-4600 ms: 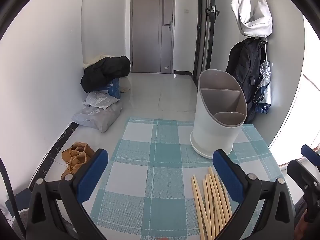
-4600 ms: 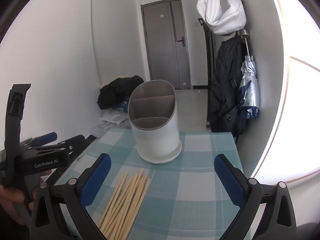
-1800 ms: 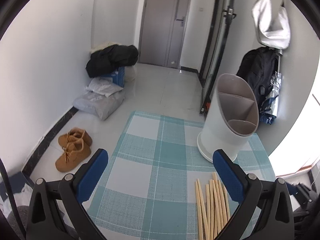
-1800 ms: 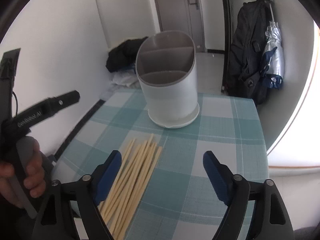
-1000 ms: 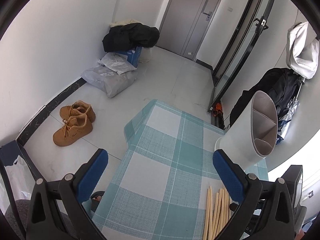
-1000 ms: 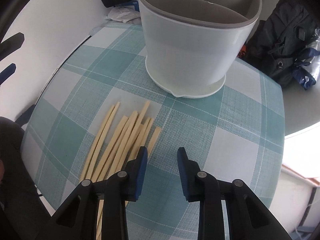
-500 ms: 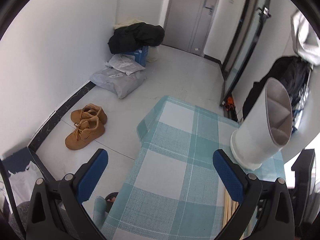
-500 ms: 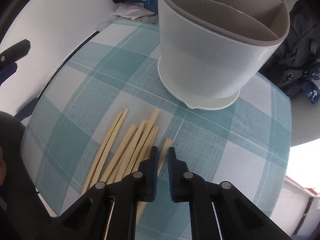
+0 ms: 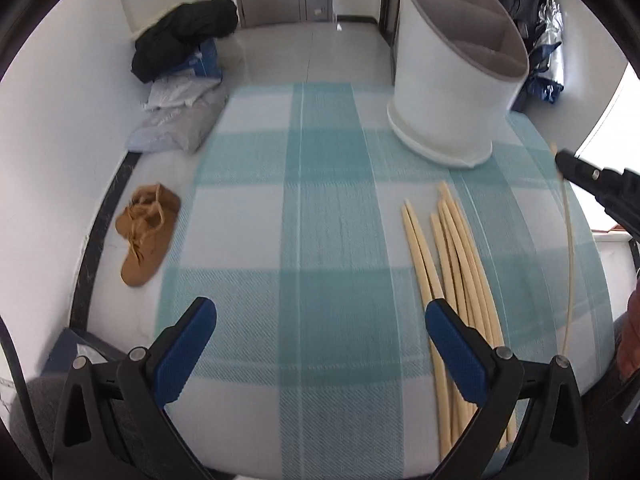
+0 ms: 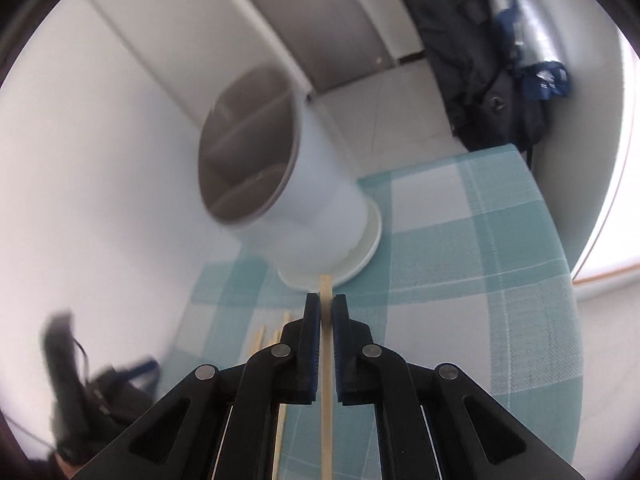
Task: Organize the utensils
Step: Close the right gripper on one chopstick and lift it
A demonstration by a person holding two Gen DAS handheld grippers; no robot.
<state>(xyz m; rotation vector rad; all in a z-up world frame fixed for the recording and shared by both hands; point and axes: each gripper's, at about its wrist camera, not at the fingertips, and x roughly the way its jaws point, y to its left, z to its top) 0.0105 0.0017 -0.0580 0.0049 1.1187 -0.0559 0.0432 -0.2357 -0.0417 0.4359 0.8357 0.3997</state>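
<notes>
My right gripper (image 10: 326, 304) is shut on a single pale wooden chopstick (image 10: 325, 380), lifted off the table; its tip pokes out just past the pads toward the base of the white utensil holder (image 10: 304, 216). From the left wrist the same chopstick (image 9: 569, 248) hangs from the right gripper (image 9: 562, 160) at the right edge. Several more chopsticks (image 9: 452, 264) lie in a bundle on the teal checked tablecloth (image 9: 320, 220). The holder (image 9: 448, 92), with grey divided compartments, stands at the far right of the table. My left gripper (image 9: 320, 344) is open above the cloth, left of the bundle.
Past the table's left edge lie brown shoes (image 9: 146, 232), grey bags (image 9: 180, 124) and a black jacket (image 9: 184, 36) on the floor. A dark backpack and folded umbrella (image 10: 516, 52) hang by the wall at the right. A hand (image 9: 634, 336) shows at the right rim.
The right gripper closed on one chopstick and lifted it off the bundle, tilting up toward the holder. The left gripper swung right and tipped down over the table.
</notes>
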